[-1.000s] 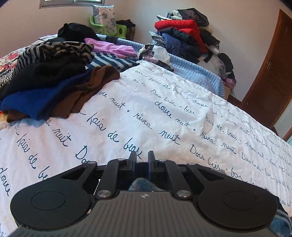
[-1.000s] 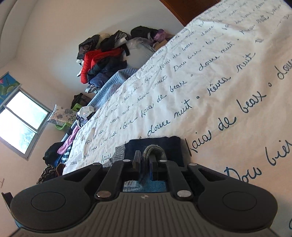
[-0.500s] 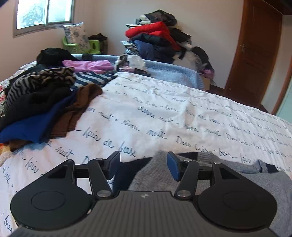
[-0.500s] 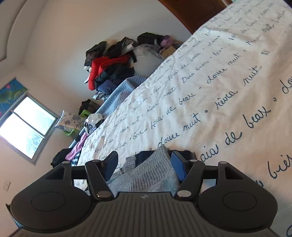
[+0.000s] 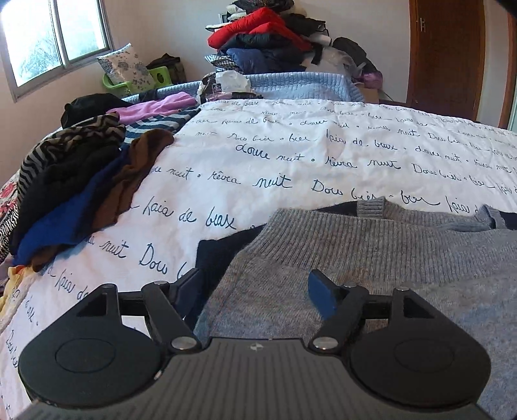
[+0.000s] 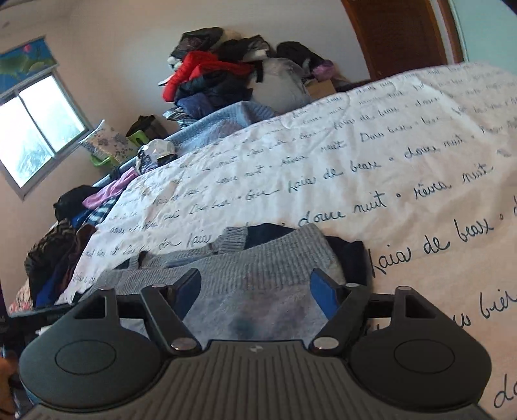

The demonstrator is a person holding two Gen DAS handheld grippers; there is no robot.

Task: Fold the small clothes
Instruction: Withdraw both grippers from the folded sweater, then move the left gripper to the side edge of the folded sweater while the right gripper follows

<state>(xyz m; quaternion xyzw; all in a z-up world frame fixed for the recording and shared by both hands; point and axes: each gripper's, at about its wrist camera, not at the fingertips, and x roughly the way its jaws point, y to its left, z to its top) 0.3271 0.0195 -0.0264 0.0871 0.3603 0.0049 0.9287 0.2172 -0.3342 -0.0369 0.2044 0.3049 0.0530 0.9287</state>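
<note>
Between folds, likely. Grey sweater [image 5: 371,258] lying flat on the bed [image 5: 290,168], hem edge ahead. Left claw [image 5: 255,289] and right claw [image 6: 255,287] both spread wide, gripping nothing. Next: regrasping 2 edge points, probably.

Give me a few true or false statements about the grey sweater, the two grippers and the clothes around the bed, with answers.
1. The left gripper is open. True.
2. The right gripper is clamped on the grey sweater. False: its fingers are spread apart.
3. The grey sweater lies on the white bedspread with handwriting print. True.
4. The red jacket lies on the sweater. False: it tops the far pile by the wall.
</note>
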